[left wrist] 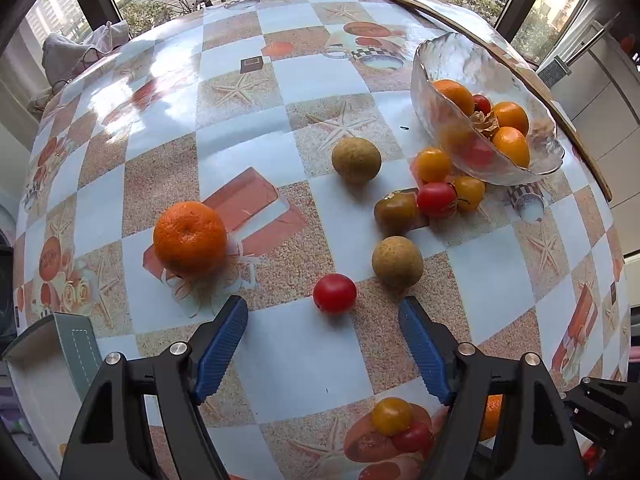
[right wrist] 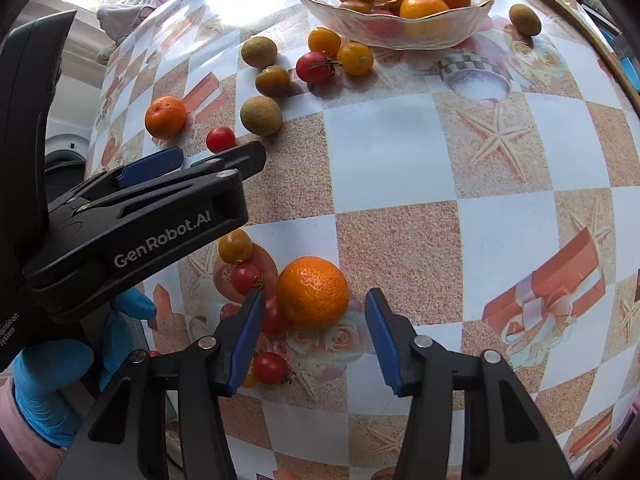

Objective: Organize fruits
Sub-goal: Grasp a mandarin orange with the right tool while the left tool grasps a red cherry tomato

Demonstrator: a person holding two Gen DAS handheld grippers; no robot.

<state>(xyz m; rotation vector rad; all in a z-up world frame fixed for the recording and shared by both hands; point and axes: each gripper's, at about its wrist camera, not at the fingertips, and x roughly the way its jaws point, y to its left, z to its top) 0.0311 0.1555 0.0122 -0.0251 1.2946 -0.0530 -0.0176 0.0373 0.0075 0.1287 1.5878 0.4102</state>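
Wide round bench point(left wrist: 304, 368) under a glossy checked cloth of pale blue squares, sandy starfish squares and printed gift boxes, with windows behind onto a street of parked cars. At its far edge sits a rippled clear glass bowl point(left wrist: 452, 60), oranges and small tomatoes inside. Loose fruit all over: a pebbly mandarin point(left wrist: 190, 236), rough brown round fruits, smooth red and yellow cherry tomatoes. Left tool point(left wrist: 322, 338) hangs wide open, holding nothing, a red tomato point(left wrist: 334, 293) just ahead of its ribbed blue pads. Only the right view shows the right tool point(right wrist: 314, 330), its jaws apart around a dimpled orange point(right wrist: 313, 292) without touching it, plus a blue-gloved hand point(right wrist: 52, 380) on the left tool.
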